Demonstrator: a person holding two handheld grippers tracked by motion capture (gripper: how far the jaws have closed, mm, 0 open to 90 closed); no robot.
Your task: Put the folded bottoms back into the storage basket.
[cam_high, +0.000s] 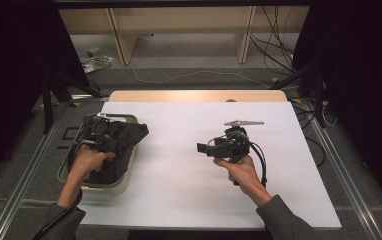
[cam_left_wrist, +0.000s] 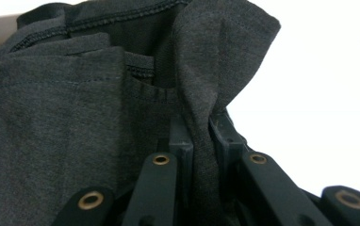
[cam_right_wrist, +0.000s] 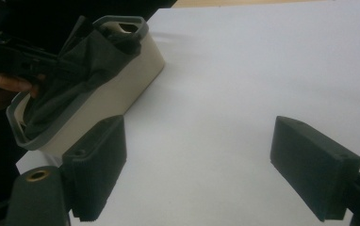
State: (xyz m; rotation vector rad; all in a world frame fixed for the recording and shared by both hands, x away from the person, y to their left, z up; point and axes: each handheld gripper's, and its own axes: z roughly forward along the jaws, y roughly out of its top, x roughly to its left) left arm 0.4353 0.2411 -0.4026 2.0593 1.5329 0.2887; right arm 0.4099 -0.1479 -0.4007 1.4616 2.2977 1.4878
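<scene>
Cloth (cam_high: 121, 142) grabbed, not yet lifted: dark grey garment sits bunched in the beige bin (cam_high: 106, 186) at 9 o'clock on the table (cam_high: 189, 165). Left gripper (cam_left_wrist: 200, 141) is clamped on a fold. Right gripper (cam_high: 210, 148) at 3 o'clock, jaws apart, empty. Left to do, likely: pull cloth out onto the table.

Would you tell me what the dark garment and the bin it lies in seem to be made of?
The dark garment looks like soft, matte charcoal knit fabric: heathered weave, stitched hems, and limp folds. The bin seems to be smooth moulded plastic, with cream walls and a grey rim with a handle cut-out, though the material is not certain.
</scene>
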